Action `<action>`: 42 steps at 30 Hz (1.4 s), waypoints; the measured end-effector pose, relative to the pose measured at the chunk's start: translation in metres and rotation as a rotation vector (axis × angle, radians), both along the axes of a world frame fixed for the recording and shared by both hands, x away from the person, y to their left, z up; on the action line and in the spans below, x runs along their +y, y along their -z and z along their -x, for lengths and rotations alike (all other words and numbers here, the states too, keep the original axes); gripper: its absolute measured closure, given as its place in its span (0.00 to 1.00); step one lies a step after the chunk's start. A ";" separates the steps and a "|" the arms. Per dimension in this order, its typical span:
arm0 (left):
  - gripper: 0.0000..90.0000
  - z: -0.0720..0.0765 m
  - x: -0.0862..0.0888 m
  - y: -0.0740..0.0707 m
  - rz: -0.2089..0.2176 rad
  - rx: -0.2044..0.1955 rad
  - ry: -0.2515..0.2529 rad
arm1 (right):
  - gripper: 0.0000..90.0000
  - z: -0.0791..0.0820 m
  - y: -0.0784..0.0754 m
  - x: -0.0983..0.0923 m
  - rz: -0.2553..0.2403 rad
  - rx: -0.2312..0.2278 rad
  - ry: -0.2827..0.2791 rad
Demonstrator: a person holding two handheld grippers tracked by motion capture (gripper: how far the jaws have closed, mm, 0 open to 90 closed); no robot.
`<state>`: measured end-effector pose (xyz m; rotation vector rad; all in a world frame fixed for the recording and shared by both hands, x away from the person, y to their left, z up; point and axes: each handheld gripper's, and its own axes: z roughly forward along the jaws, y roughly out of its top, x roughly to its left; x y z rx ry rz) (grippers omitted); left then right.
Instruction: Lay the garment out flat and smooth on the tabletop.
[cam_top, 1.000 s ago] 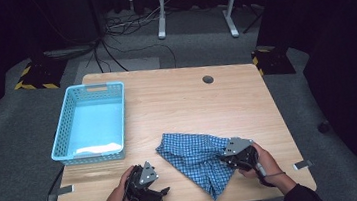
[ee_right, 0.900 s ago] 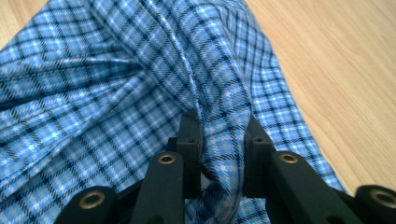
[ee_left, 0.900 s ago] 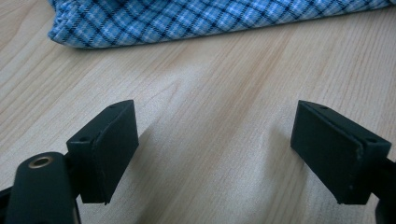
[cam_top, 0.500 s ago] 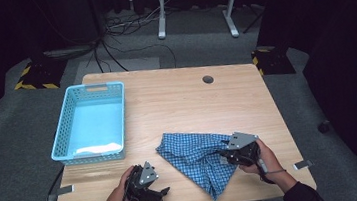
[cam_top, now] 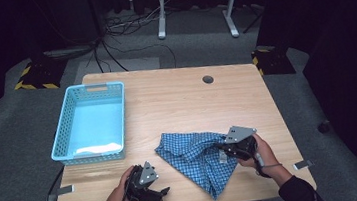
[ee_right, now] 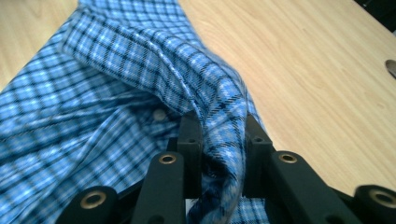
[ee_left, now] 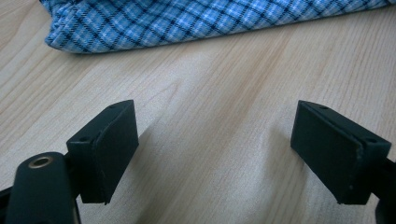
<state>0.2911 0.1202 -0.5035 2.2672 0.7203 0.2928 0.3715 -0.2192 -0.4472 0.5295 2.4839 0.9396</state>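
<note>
Right gripper view: my right gripper [ee_right: 219, 154], jaws just closing, pinches the blue checked cotton shirt [ee_right: 140, 93]; left gripper [ee_left: 229, 154] gapes idle. Next I judge: lift toward the blue plastic basket [cam_top: 63, 127].

At the lower left of the high view, the left hand [cam_top: 125, 189] holds the left gripper [cam_top: 162, 192] low, jaws spread wide apart and empty. At the lower right, the right gripper [cam_top: 222, 152] has just been closing its jaws, now pinched on a fold of checked shirt [cam_top: 197, 154].
</note>
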 end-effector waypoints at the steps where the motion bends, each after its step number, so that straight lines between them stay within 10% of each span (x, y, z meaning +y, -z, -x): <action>1: 0.16 0.000 0.000 0.000 0.000 0.000 0.000 | 0.83 -0.001 -0.001 0.000 -0.002 -0.001 0.008; 42: 0.16 0.000 -0.001 0.000 -0.002 -0.001 0.001 | 0.80 -0.073 -0.001 0.014 0.012 0.077 0.210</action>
